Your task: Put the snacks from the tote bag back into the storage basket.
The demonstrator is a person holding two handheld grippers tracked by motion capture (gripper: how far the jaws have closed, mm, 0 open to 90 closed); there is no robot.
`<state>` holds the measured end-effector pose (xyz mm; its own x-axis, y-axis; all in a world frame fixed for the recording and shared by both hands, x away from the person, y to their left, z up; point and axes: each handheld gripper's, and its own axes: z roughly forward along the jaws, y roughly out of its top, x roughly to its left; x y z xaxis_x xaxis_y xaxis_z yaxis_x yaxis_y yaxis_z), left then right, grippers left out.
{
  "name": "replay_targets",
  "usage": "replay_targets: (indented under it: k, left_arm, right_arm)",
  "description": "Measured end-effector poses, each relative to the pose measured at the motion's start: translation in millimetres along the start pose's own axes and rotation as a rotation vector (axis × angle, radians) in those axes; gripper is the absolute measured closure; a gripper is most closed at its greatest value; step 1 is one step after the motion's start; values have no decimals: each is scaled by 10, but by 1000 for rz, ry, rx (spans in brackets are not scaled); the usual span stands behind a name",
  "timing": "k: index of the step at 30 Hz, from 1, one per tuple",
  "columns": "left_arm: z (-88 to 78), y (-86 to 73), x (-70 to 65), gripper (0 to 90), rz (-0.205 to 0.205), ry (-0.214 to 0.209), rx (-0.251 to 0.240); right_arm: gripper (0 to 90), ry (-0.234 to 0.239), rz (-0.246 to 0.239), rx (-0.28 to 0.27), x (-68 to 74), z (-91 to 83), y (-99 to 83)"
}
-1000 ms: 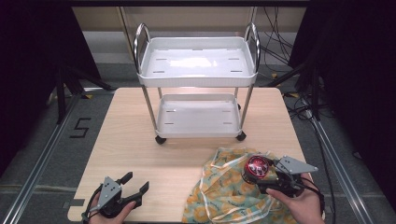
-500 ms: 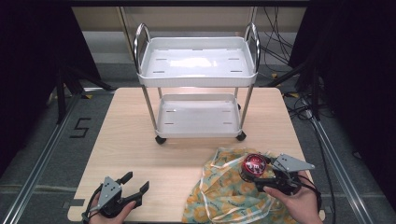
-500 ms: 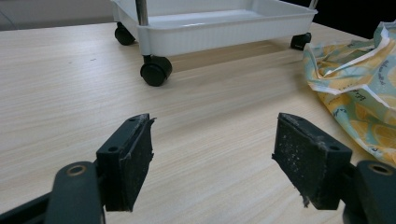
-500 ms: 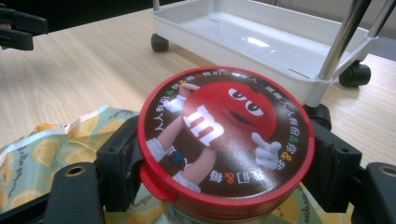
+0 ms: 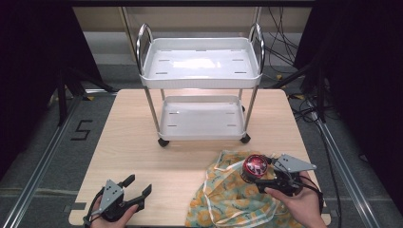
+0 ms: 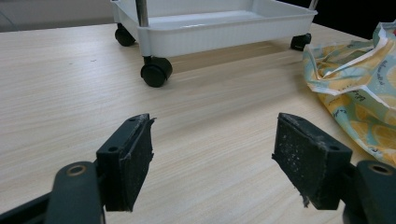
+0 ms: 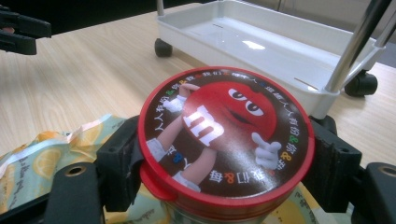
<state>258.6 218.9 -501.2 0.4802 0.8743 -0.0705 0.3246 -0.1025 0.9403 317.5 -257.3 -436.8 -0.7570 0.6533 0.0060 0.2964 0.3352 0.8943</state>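
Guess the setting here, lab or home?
Probably a lab recording rig: a wooden table ringed by dark curtains, loose cables on the floor, and a taped floor marker "5".

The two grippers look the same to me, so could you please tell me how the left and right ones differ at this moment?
The left gripper has its jaws spread wide with nothing between them, while the right gripper is closed on a red-lidded candy tub. The left gripper sits over bare table; the right gripper is above the patterned cloth. Both are hand-held, black-jawed, and point toward the white cart.
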Motion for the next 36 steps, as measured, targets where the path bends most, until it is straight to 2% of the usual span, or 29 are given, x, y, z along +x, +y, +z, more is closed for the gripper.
replay_targets:
  k: [1,2,3,5,7,8,12,13,14,15,16,17,20,22,23,24,25,26,27,30,32,33,36]
  left_arm:
    - [0,0,0,275,0,-1,1]
    - [0,0,1,275,1,-1,1]
    - [-1,0,1,275,1,-1,1]
    - [-2,-1,-6,275,-10,3,-2]
    - [10,-6,-1,275,-10,-7,-18]
    - [-3,0,-6,275,-9,4,0]
    - [-2,2,-2,274,-1,1,-4]
    - [-2,0,-6,275,-8,5,-3]
    - [-3,-1,-5,275,-7,5,-2]
    - [-3,-1,-4,275,-7,4,-2]
    - [-3,0,-6,275,-8,5,-3]
    - [12,-7,-1,274,-10,-8,-23]
    - [10,-7,0,274,-9,-7,-21]
    - [10,-6,0,275,-9,-7,-22]
    - [10,-6,0,275,-9,-8,-22]
    - [10,-7,0,275,-9,-7,-21]
    - [10,-7,1,275,-9,-7,-21]
    - [10,-7,1,275,-9,-7,-22]
    - [10,-6,1,275,-9,-7,-23]
    - [10,-7,1,274,-9,-6,-22]
    - [10,-7,1,274,-9,-6,-22]
    - [9,-6,1,274,-8,-5,-21]
    - [10,-6,1,274,-8,-5,-21]
  right_arm:
    - [264,-16,11,1,20,-2,2]
    - [264,-17,-18,-14,1,13,9]
    - [264,-21,-5,-16,16,16,12]
    - [264,-6,-24,-23,0,33,23]
    - [264,-19,-11,-13,18,25,28]
    - [264,-18,-12,-14,19,29,30]
    - [264,-16,-27,-19,15,44,41]
    - [264,-14,-25,-12,18,45,43]
    - [264,-6,-4,-12,34,51,44]
    - [264,-1,-31,-22,10,62,52]
    - [264,-12,-18,-14,27,53,59]
    - [264,-8,-30,-18,18,62,66]
    - [264,-11,-14,-29,46,84,79]
    - [264,-12,-41,-30,32,93,92]
    - [264,-12,-27,-38,49,105,92]
    - [264,-3,-19,-16,54,95,101]
    - [264,-1,-43,-25,38,107,107]
    - [264,-1,-43,-32,41,117,108]
    - [264,4,-32,-16,50,114,114]
    - [264,6,-45,-26,53,133,127]
    - [264,15,-42,-15,63,139,139]
    - [264,-1,-47,-33,68,150,140]
    - [265,11,-47,-27,79,166,163]
